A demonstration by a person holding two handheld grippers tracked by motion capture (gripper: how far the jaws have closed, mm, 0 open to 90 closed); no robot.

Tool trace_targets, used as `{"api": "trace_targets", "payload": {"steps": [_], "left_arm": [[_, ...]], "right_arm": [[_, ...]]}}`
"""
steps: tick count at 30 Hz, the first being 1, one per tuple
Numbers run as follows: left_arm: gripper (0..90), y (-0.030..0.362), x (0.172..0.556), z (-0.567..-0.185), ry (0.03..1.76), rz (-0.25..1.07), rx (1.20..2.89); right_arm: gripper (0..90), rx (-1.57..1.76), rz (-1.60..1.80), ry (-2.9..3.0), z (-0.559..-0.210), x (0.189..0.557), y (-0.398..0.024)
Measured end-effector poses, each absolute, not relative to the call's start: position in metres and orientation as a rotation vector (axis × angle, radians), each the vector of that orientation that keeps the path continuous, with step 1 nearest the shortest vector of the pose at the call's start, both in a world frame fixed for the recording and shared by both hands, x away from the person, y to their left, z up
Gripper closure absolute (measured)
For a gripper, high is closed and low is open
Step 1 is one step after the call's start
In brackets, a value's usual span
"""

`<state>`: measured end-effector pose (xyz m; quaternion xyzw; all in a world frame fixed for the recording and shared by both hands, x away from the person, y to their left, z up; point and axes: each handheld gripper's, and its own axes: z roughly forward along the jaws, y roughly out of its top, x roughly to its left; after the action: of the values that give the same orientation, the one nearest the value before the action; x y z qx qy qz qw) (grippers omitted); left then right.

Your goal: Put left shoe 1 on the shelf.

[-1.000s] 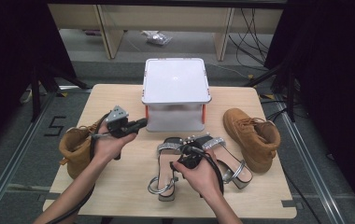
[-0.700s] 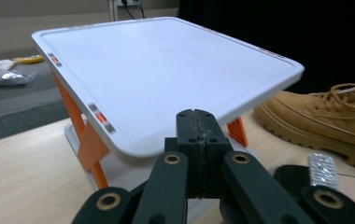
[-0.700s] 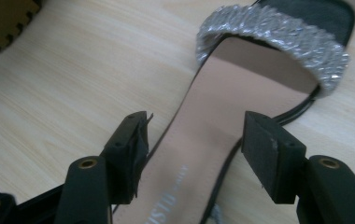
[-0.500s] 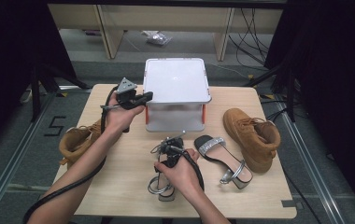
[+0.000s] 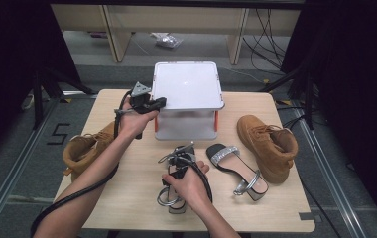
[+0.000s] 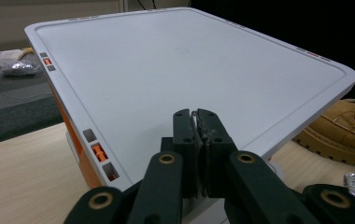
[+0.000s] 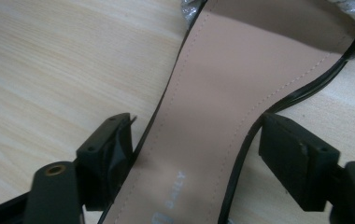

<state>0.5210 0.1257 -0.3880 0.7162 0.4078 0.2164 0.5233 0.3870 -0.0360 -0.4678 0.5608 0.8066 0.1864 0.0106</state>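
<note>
My left gripper (image 5: pixel 157 102) hovers at the near left corner of the white box (image 5: pixel 187 85). In the left gripper view its jaws (image 6: pixel 198 127) point across the box lid (image 6: pixel 189 60); they have just been opening by a sliver, still look together and hold nothing. My right gripper (image 5: pixel 180 154) is low over a black sandal (image 5: pixel 170 199) with silver straps. In the right gripper view it (image 7: pixel 199 140) stands wide, its jaws having just been opening. The sandal's tan insole (image 7: pixel 213 93) lies between the pads, which do not press on it.
A second silver-strapped sandal (image 5: pixel 237 169) lies to the right of my right hand. A tan boot (image 5: pixel 270 145) stands at the table's right and another tan boot (image 5: pixel 83 149) at its left edge. The wooden table (image 5: pixel 276 213) has bare room at the front right.
My left hand has gone from the left boot up to the box's near left corner. My right gripper has shifted left and down onto the left sandal, and its jaws have spread.
</note>
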Motion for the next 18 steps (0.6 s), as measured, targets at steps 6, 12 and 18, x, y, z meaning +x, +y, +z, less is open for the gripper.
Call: {"api": "trace_targets", "payload": {"steps": [6, 12, 18], "left_arm": [[86.9, 0.126, 0.522, -0.387, 0.976, 0.521, 1.722], [87.5, 0.125, 0.522, -0.387, 0.98, 0.519, 1.723], [87.6, 0.126, 0.522, -0.387, 0.979, 0.518, 1.723]], "right_arm": [[28.4, 1.778, 0.545, 2.527, -0.465, 0.388, -0.037], [39.9, 1.64, 0.399, 2.651, -0.457, 0.389, -0.051], [42.5, 1.546, 0.317, 2.708, -0.455, 0.389, -0.063]]}}
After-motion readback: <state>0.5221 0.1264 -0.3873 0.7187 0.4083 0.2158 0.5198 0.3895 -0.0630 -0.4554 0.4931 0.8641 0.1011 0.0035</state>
